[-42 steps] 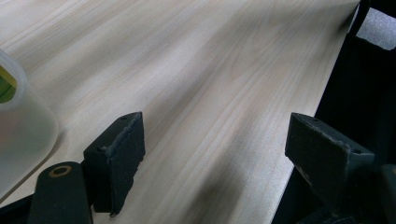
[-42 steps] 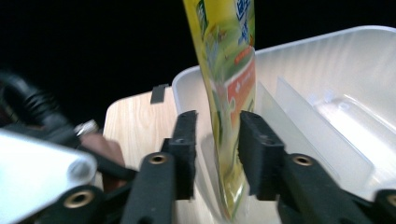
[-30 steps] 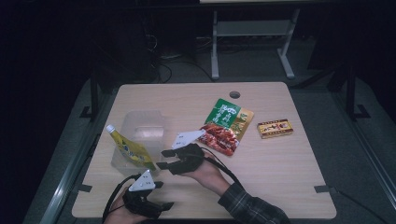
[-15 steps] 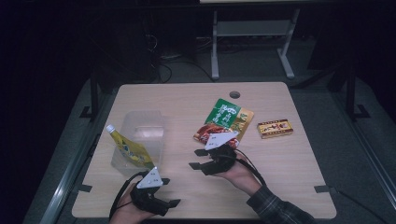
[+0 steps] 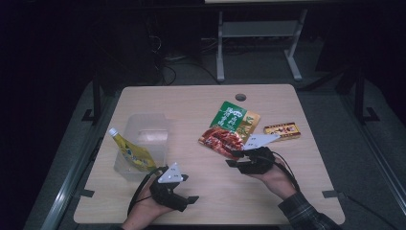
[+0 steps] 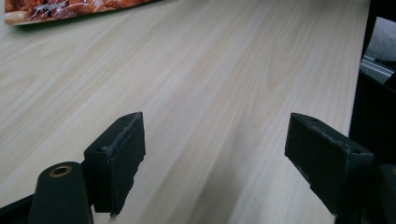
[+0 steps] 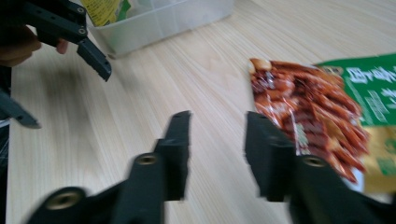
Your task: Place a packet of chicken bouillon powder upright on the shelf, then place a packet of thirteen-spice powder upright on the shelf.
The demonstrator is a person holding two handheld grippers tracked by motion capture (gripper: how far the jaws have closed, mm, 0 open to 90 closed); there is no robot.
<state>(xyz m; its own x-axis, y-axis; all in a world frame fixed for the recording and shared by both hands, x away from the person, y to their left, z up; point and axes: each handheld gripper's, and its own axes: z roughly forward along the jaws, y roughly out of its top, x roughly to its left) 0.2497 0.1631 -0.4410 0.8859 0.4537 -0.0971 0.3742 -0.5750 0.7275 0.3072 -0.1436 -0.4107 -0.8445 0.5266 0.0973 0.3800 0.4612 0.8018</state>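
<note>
Right gripper at the snack packet's edge, jaws parted and closing; left gripper released.

On the pale wooden table (image 5: 201,103), the right gripper (image 5: 233,158) sits low beside the near-left edge of the red-printed foil snack packet (image 5: 219,138); its jaws have just been closing, yet a gap shows between them over bare wood with nothing inside, the packet just beside one jaw. That packet overlaps a green-and-gold foil packet (image 5: 232,116), near a small brown-and-yellow carton (image 5: 282,130). The left gripper (image 5: 187,203) rests at the near table edge, jaws wide apart, empty. A clear plastic tub (image 5: 149,125) holds a yellow spouted pouch (image 5: 130,151).
</note>
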